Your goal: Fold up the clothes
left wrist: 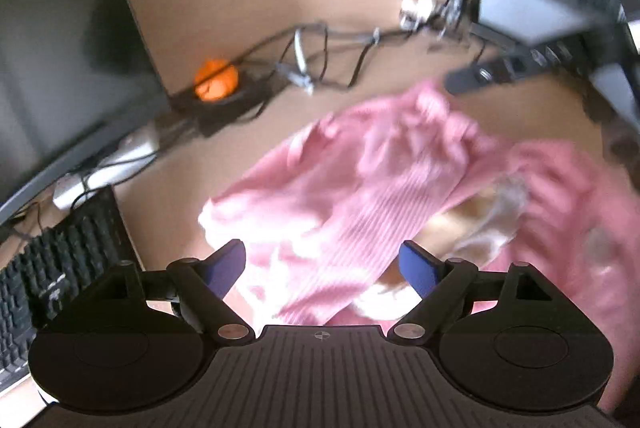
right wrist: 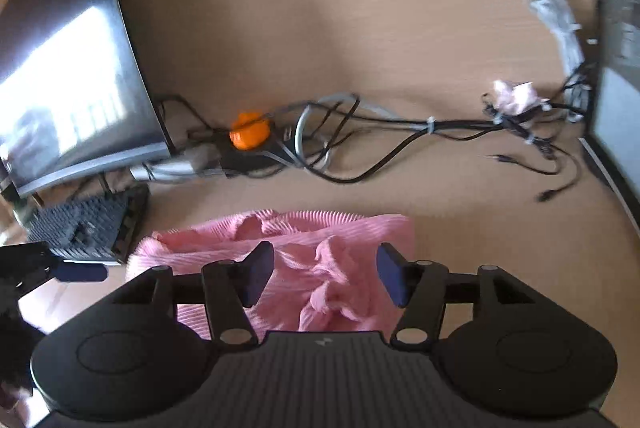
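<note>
Both of our grippers are spread wide with nothing between the pads. The left gripper point(left wrist: 322, 264) hangs over the near end of the pink top point(left wrist: 360, 187), and the right gripper point(right wrist: 326, 274) sits over a bunched-up knot of the same ribbed fabric. The top lies on the wooden desk point(right wrist: 360, 27), rumpled, with one layer flopped over another, so it's not a neat fold as it lies. Both views are blurry, so we can't tell where the hems or sleeves are.

What worries us: that knit looks soft and stretchy, so a pinch on the lumpy middle probably grabs two layers at once and drags the whole pile instead of one edge. Beyond the top there's a tangle of cables point(right wrist: 380, 139) with an orange knob point(right wrist: 249, 131), and a keyboard point(right wrist: 80, 228) just beside the fabric's left end. A wide swing could snag a cable or sweep cloth onto the keys.
</note>
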`<state>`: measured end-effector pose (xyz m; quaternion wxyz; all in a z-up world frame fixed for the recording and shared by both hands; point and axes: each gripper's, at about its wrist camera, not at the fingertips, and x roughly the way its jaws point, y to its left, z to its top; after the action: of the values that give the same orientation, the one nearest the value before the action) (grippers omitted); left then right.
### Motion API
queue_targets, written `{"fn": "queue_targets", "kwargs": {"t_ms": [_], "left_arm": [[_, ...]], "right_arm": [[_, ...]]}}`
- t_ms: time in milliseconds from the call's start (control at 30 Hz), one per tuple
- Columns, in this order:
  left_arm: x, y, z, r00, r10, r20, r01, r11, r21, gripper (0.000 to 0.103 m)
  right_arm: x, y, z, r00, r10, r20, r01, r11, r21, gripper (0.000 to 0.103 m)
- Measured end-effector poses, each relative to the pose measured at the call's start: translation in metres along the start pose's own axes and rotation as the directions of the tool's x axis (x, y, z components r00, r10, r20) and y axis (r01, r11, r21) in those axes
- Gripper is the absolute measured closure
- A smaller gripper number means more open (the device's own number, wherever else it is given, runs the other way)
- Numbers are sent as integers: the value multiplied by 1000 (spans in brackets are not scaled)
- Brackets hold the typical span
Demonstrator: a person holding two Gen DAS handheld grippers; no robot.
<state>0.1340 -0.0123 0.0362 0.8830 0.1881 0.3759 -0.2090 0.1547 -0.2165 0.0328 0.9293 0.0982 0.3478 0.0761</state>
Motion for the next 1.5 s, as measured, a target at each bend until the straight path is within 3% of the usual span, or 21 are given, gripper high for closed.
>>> {"fn": "queue_targets", "kwargs": {"t_ms": [67,100,133,167,200,267,367,433,533,667,733,800,867,967,1033,1200,1267,1333,1400,1500], "left_arm": [[14,-2,-4,999,43,-26,-43,999,7,15],[19,-3,-5,997,65,-35,-65,998,8,19],[23,-3,-6,996,78,-41,-77,997,11,33],[26,-3,-7,995,89,-46,-89,996,13,41],[23,1,-7,995,93,-43,-93,996,-3,47],[15,9,-7,994,100,-37,-101,994,-34,47],[-2,17,5,994,110,9,-110,993,-43,47],[-8,21,15,992,119,35,-117,992,-46,41],[-11,24,26,994,92,60,-88,994,-59,32],[-6,20,32,996,68,56,-65,997,-51,31],[-3,21,33,997,51,51,-48,997,-59,29],[-2,26,32,998,22,52,-17,995,-97,26],[1,45,29,998,-18,54,29,978,-207,24],[15,74,21,998,-50,25,56,916,-398,24],[29,85,17,999,-52,-9,42,883,-468,24],[60,90,14,996,-66,-66,20,843,-538,25],[68,91,14,994,-78,-75,23,830,-557,28],[71,90,17,994,-84,-75,28,830,-556,47],[70,87,21,994,-82,-69,31,839,-544,60],[58,85,30,999,-45,-29,24,862,-506,66]], "right_arm": [[24,1,-4,999,-19,-46,19,1000,-18,38],[35,1,-7,997,-30,-70,28,999,-26,39],[46,1,-9,995,-23,-101,20,999,-26,46],[49,3,-9,993,5,-121,-8,1000,-25,72],[47,6,-8,991,38,-132,-42,999,-27,86],[27,20,4,993,93,-78,-100,992,-80,92],[-16,26,28,995,67,79,-53,985,-166,93],[-33,17,35,990,20,137,5,984,-180,93],[-27,-3,30,991,-85,104,103,978,-181,93],[-18,-23,17,990,-133,48,138,982,-129,91],[-24,-28,13,991,-121,52,126,986,-110,81],[-26,-31,14,995,-90,50,95,991,-90,60],[-29,-31,11,998,-50,45,54,996,-78,52],[-27,-25,3,1000,-11,17,12,997,-78,48],[-15,-20,-3,1000,10,-7,-10,998,-68,47],[15,-6,-11,997,41,-58,-45,996,-75,44],[24,0,-12,996,52,-74,-59,994,-93,44],[32,5,-14,994,63,-89,-73,991,-111,57],[41,11,-16,992,74,-105,-88,988,-129,89],[18,12,-4,996,75,-41,-80,987,-140,92]]}}
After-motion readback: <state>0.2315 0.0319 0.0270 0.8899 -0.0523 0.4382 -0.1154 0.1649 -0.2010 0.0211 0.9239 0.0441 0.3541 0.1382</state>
